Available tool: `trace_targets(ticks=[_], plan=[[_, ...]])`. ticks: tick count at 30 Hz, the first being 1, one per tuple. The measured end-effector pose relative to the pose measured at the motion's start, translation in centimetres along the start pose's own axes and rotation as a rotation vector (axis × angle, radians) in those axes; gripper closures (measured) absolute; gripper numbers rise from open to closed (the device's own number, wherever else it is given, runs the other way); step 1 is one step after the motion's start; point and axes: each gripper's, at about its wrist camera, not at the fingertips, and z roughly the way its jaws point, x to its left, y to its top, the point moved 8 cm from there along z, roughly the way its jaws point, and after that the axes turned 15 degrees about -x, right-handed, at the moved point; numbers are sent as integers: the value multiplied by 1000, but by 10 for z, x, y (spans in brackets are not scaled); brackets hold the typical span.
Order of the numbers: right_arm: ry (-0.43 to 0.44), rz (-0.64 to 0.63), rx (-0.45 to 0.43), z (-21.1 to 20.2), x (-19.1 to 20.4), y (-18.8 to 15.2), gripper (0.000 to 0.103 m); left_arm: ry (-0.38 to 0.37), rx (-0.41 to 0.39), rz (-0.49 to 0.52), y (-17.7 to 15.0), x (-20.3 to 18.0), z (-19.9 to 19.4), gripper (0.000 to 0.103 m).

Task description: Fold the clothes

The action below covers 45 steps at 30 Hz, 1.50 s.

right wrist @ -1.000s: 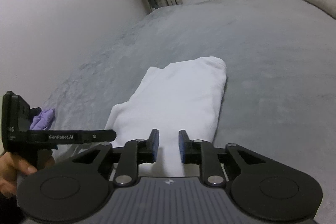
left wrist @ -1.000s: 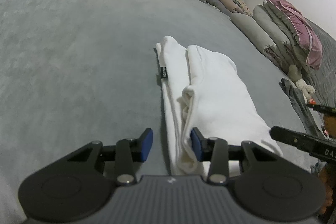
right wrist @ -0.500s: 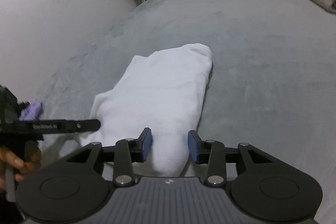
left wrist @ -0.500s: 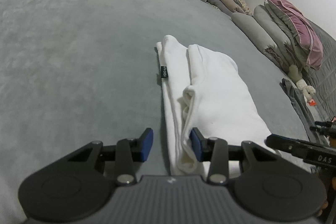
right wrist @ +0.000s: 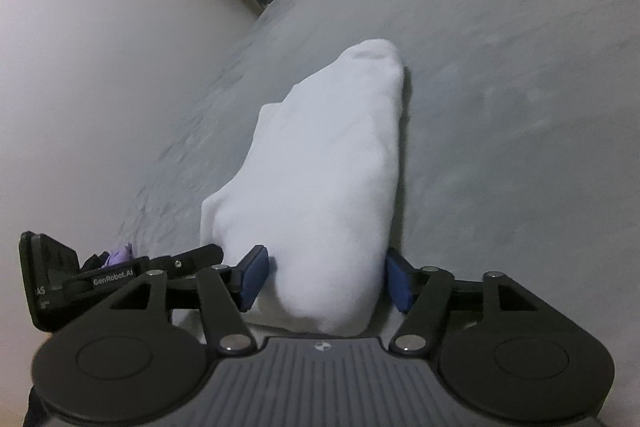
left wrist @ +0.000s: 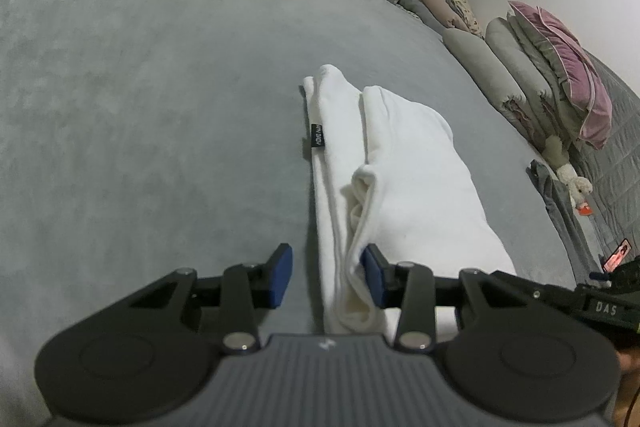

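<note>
A white folded garment (left wrist: 416, 183) lies lengthwise on the grey bed cover (left wrist: 140, 107), with a small black label (left wrist: 317, 138) on its left edge. My left gripper (left wrist: 326, 275) is open at the garment's near left corner. The layered edge sits between its blue pads: the right pad is against the fabric and the left pad stands clear. In the right wrist view the same garment (right wrist: 332, 163) runs away from me. My right gripper (right wrist: 326, 279) straddles its near end, jaws opening, fabric between the pads but not pinched. The other gripper's body (right wrist: 120, 273) shows at the left.
Rolled grey bedding (left wrist: 516, 75) and a pink pillow (left wrist: 568, 67) are stacked along the right side of the bed. A soft toy (left wrist: 572, 179) and a grey garment (left wrist: 560, 203) lie near them. A purple cloth (right wrist: 118, 253) lies at the left, and a wall (right wrist: 100, 67) rises beyond it.
The right gripper's jaws have spread from nearly shut to wide. It has rolled, sunk and come around the garment's near end. The left gripper has kept still.
</note>
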Motion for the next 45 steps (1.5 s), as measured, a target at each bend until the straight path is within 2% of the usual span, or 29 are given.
trace_targets(ticks=[3, 5, 8, 10, 14, 18, 24, 29, 45], plan=[[4, -1, -7, 2, 1, -1, 40, 2, -1, 2, 0, -1, 1, 67], [0, -13, -15, 2, 2, -1, 49, 3, -1, 4, 0, -1, 1, 68], [-11, -39, -23, 1, 6, -1, 52, 8, -6, 13, -1, -2, 1, 68], [-16, -46, -25, 0, 7, 0, 51, 9, -7, 13, -1, -3, 1, 68], [-4, -5, -16, 3, 3, -1, 43, 11, -10, 21, -2, -3, 1, 68], [-1, -47, -13, 7, 10, -4, 36, 18, -15, 35, -2, -5, 1, 68], [-17, -70, -17, 8, 13, -4, 35, 28, -22, 66, -3, -8, 0, 68], [-38, -114, -28, 7, 16, -3, 46, 37, -30, 96, -3, -11, -2, 68], [-40, -107, -26, 8, 15, -3, 42, 35, -27, 104, -4, -11, -3, 66]])
